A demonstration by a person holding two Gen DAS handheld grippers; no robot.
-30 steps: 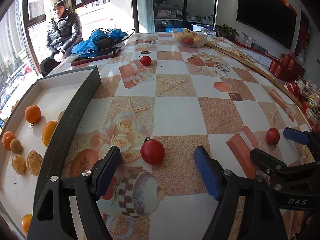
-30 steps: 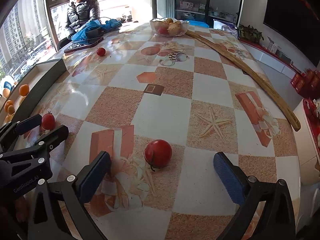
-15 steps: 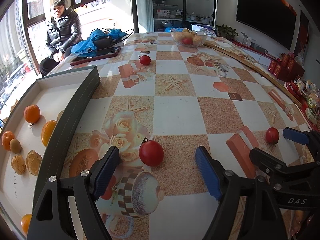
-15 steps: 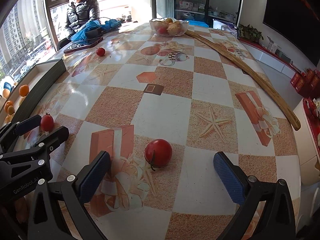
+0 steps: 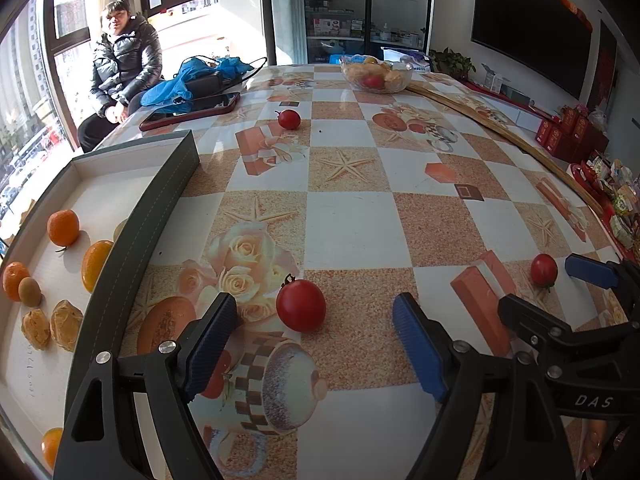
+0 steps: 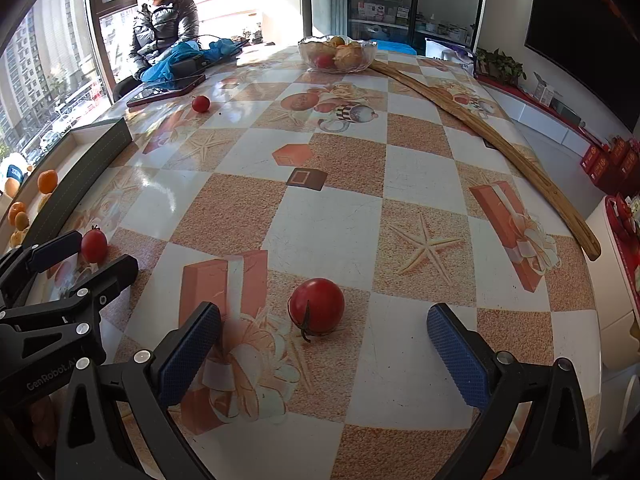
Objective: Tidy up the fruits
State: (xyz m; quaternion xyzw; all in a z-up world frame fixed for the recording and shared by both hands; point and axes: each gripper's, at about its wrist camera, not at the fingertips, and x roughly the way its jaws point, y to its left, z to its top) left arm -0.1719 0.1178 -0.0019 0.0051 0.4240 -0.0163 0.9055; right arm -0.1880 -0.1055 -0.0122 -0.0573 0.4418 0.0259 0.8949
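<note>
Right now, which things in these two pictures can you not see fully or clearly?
- Tray, left wrist view: the left picture edge cuts it off, and its dark wall hides part of a pale fruit.
- Glass bowl, both views: far away, so its fruits are too small to count.
- Left gripper, right wrist view: partly cut off by the left picture edge.

We've got loads of open table (image 6: 332, 232) ahead, just a tomato (image 5: 301, 305) between the left gripper (image 5: 316, 332)'s spread fingers and another tomato (image 6: 317, 306) between the right gripper (image 6: 324, 340)'s. On the left the tray (image 5: 160, 216) wall blocks us, and the two grippers crowd each other. Far off sit a third tomato (image 6: 201, 103), a phone (image 5: 192, 110), a glass bowl (image 6: 338, 55) and a long wooden stick (image 6: 492, 140).
</note>
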